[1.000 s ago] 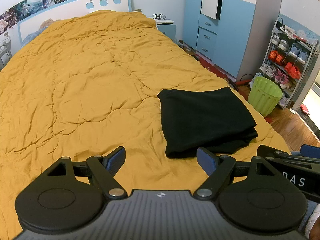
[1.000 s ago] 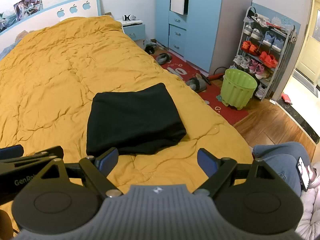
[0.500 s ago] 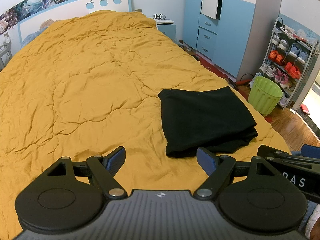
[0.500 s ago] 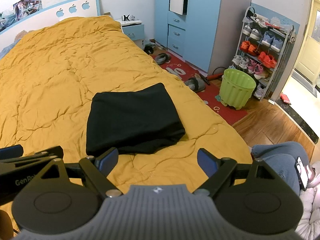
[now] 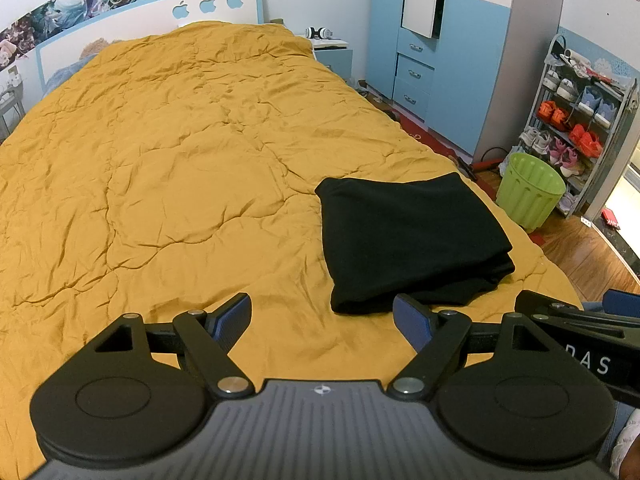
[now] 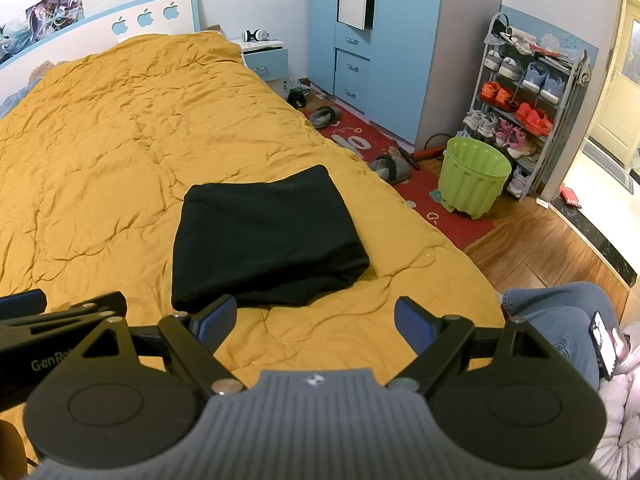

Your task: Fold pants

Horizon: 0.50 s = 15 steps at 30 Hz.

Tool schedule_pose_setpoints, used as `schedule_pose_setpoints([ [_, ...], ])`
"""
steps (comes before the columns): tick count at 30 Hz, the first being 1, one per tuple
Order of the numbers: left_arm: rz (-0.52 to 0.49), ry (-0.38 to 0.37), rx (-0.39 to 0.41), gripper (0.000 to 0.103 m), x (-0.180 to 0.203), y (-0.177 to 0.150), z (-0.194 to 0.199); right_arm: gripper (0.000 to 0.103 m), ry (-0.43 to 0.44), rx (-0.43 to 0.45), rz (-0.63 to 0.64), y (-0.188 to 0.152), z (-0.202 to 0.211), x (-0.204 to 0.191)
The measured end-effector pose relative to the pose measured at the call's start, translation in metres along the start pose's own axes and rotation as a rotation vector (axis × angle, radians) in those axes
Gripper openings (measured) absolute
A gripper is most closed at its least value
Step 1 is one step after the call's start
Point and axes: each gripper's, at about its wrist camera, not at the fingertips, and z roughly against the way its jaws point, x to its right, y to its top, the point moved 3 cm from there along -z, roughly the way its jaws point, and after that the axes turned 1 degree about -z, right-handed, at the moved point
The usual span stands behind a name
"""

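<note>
Left of the folded black fabric pants (image 5: 412,240), only rumpled mustard-yellow quilt (image 5: 180,152), running up to a white and blue headboard with apple cut-outs (image 5: 160,8). Left gripper (image 5: 322,318) poised above the quilt on the near-left side of the pants, jaws spread wide, nothing between the blue pads (image 5: 236,314), clear of the cloth. The pants themselves: a compact, layered rectangle lying flat on the quilt near the right edge of the bed, several thicknesses showing at the near right corner. Right gripper (image 6: 314,320) just short of the near edge of the pants (image 6: 264,236), jaws likewise wide and empty, left pad (image 6: 214,320) overlapping the near edge in view, contact not certain. Right of the pants, off the bed: a ribbed lime-green plastic bin (image 6: 472,178) on the floor, then a metal shoe rack (image 6: 532,96) against the wall.

Judged from the tidy stack: folding looks finished, with release and retreat in hand. Next move, if any, likely calls for nothing more than pulling both tools back, or a light press to flatten the bulging near corner.

Against the frames of a second ago: almost no change, pants in the same spot and shape, both grippers just as wide, views barely shifted.
</note>
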Motion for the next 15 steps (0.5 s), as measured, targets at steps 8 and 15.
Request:
schedule_pose_setpoints([
  [8,0.001,0.000,-0.006,0.094,0.0002,-0.0029,-0.0016,0.082,-0.003,-0.005,-0.002,-0.0032,0.0028,0.0009],
  [15,-0.007,0.003,-0.007,0.094,0.0010,-0.0034,-0.0063,0.082,-0.002,-0.020,-0.007,-0.0054,-0.0017,0.0040],
])
